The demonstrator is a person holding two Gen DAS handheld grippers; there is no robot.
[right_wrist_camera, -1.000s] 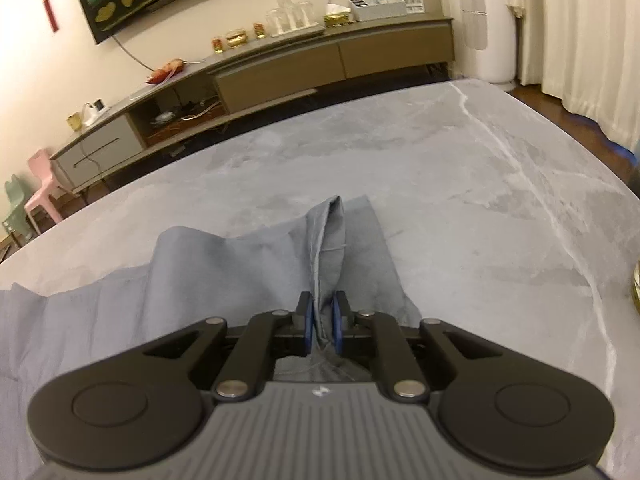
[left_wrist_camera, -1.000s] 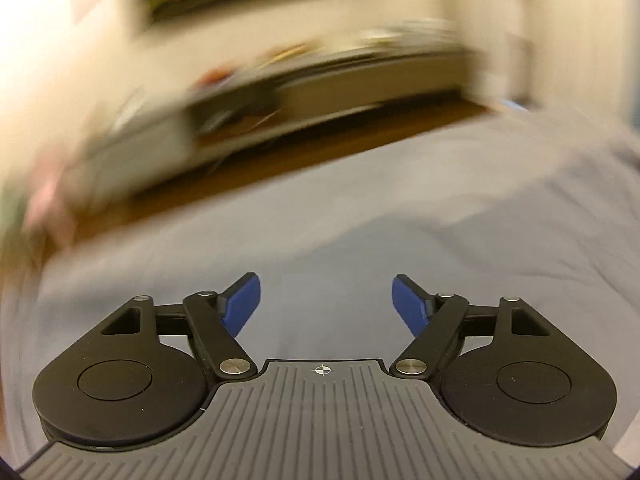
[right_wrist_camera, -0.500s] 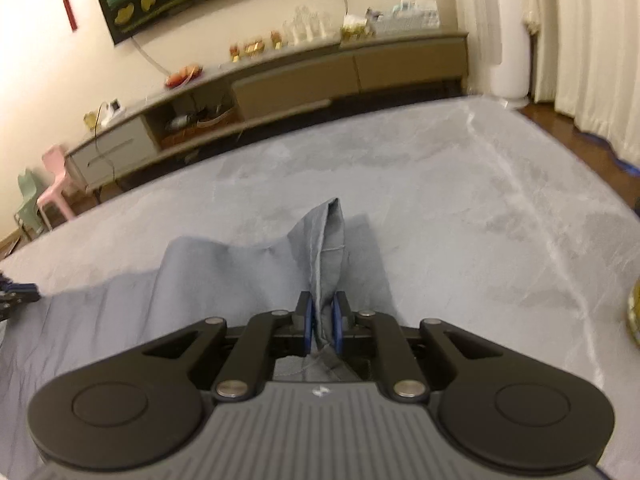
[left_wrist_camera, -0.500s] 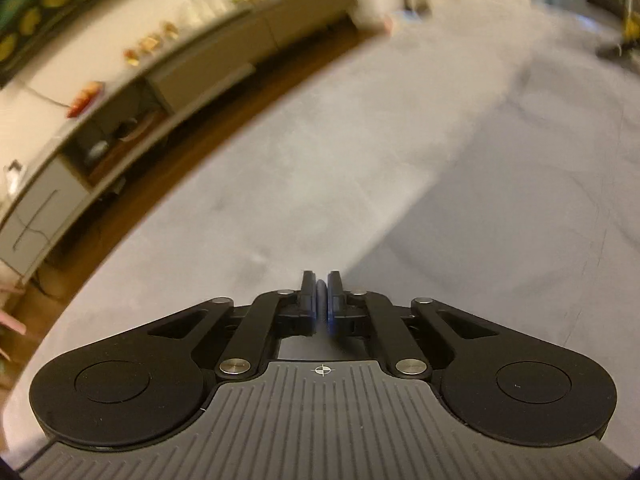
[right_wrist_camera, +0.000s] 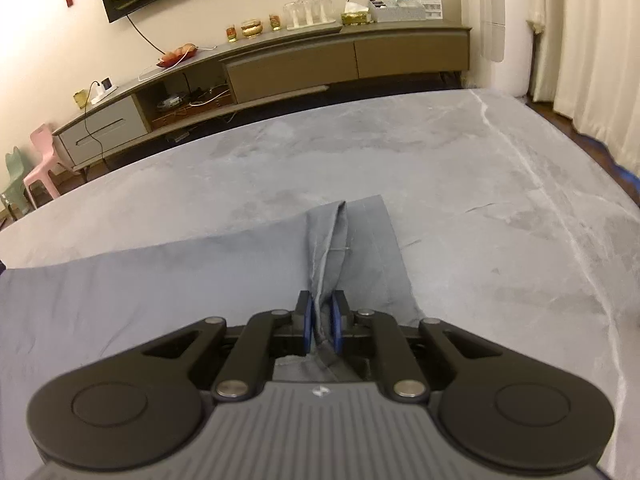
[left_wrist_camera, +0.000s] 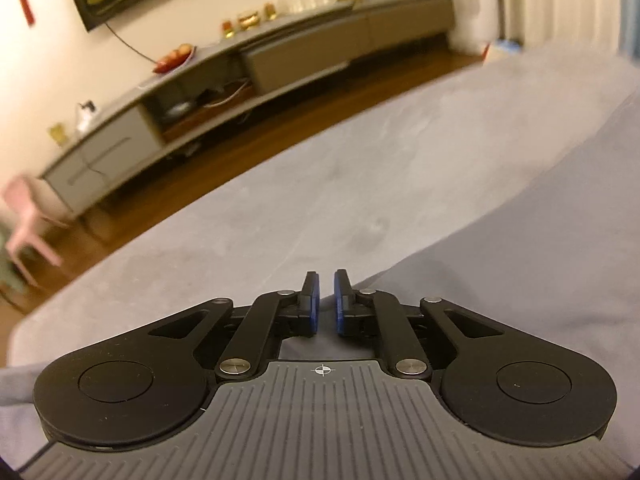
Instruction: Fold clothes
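Living-room setup: grey marbled table (right_wrist_camera: 460, 168), long TV console (right_wrist_camera: 280, 64) against the far wall, a pink chair (right_wrist_camera: 40, 160) off to the left and curtains (right_wrist_camera: 592, 40) on the right.

On the table lies a grey-blue cloth (right_wrist_camera: 160, 280), spread out to the left. The right gripper (right_wrist_camera: 321, 322) has its fingers pinched tight on a raised ridge of the cloth near its right edge, so that corner tents up between the pads.

The left gripper (left_wrist_camera: 324, 304) is nearly closed, just a thin slit between the blue pads. Cloth sits right under and beside it, but I honestly can't tell whether any fabric is caught in there.

If I were doing this fold, I'd make sure both sides have a real bite first, then lift evenly and keep the edge taut between the two grips. Otherwise the loose side will probably sag and the fold comes out crooked. Slow and low over the table helps too.
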